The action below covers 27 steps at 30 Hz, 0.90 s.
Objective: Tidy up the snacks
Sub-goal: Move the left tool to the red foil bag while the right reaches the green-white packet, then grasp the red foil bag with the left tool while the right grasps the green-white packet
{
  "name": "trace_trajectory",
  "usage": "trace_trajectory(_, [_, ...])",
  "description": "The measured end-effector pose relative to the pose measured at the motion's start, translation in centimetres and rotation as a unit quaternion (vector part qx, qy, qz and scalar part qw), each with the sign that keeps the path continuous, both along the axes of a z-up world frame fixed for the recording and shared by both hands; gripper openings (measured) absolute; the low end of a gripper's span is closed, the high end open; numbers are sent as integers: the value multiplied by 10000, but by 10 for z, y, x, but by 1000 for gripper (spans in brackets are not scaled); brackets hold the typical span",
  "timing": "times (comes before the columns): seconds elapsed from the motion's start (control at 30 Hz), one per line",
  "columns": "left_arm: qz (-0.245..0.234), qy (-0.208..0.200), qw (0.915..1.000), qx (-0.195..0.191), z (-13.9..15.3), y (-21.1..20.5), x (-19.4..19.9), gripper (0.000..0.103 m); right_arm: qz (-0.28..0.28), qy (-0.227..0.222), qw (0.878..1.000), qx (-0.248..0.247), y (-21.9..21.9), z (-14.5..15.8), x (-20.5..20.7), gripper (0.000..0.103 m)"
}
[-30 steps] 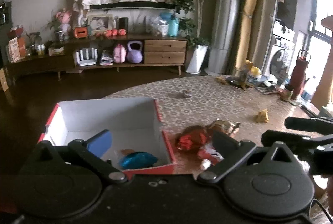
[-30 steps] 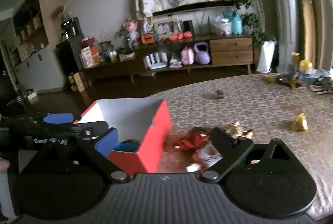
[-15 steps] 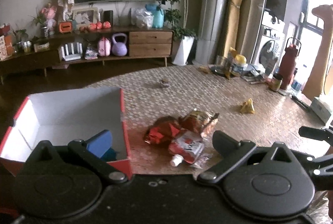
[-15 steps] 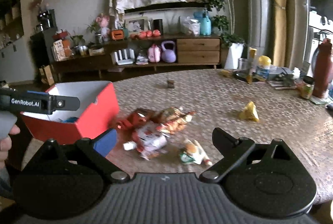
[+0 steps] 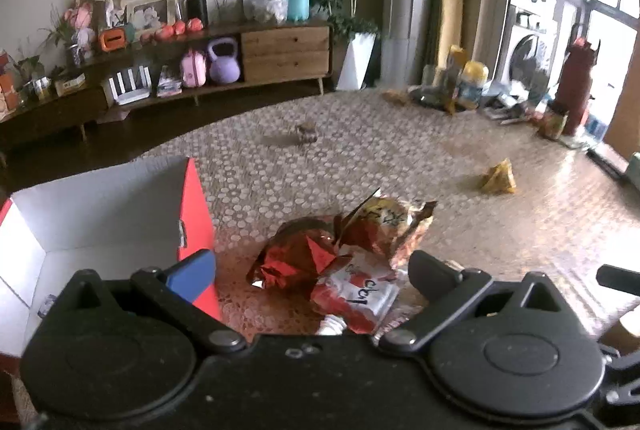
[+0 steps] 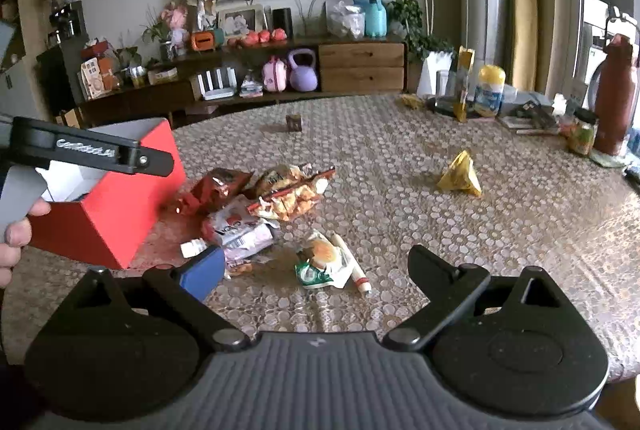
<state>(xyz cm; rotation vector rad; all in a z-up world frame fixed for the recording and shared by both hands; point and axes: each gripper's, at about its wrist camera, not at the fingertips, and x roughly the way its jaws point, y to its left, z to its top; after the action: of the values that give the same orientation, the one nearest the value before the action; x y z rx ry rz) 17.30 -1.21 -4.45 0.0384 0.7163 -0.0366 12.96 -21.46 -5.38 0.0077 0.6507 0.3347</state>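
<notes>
**Both jaws apart, nothing held; snacks heaped beside red box**

Jaws of the left gripper [image 5: 310, 272] stand wide apart and empty, hanging over the near edge of the snack heap. Jaws of the right gripper [image 6: 316, 266] likewise spread, nothing between them.

Snack heap on the tabletop [image 6: 400, 166], just right of the red box [image 6: 120, 206]: red foil packet [image 5: 296, 254] nearest the box, orange chip bag [image 5: 392, 222] touching it behind, white-and-red pouch [image 5: 360, 294] overlapping both in front, cap end toward the camera. Right wrist view shows a separate white-and-green pouch [image 6: 328, 262] near the heap, lying flat just ahead of the right gripper. Yellow triangular packet [image 6: 460, 176] well apart, further right. Small brown object [image 6: 294, 122] alone toward the far edge.

Red box open-topped, white inside; contents not discernible. A hand [image 6: 16, 230] grips the left tool's handle at the left frame edge.
</notes>
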Motion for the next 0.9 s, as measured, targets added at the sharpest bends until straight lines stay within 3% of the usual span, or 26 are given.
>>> trace_trajectory(0.27, [121,259,9991,298,-26,-6,40,103,330,208,9991,-155,17,-25,26,98])
trace_trajectory(0.53, [240,510,9978,342,-46,-3,71,100,630,170,9967,-492,37,-45,46,97])
trace_trajectory(0.67, [328,611,9968,398,-55,-1,82,99,617,238,9964,-527,42,-53,59,92])
trace_trajectory(0.77, [382,587,9960,561,-60,-1,86,98,585,364,9964,-492,42,-59,69,83])
trace_trajectory(0.9, [317,491,9964,612,-58,-4,84,97,595,402,9960,-529,45,-67,73,82])
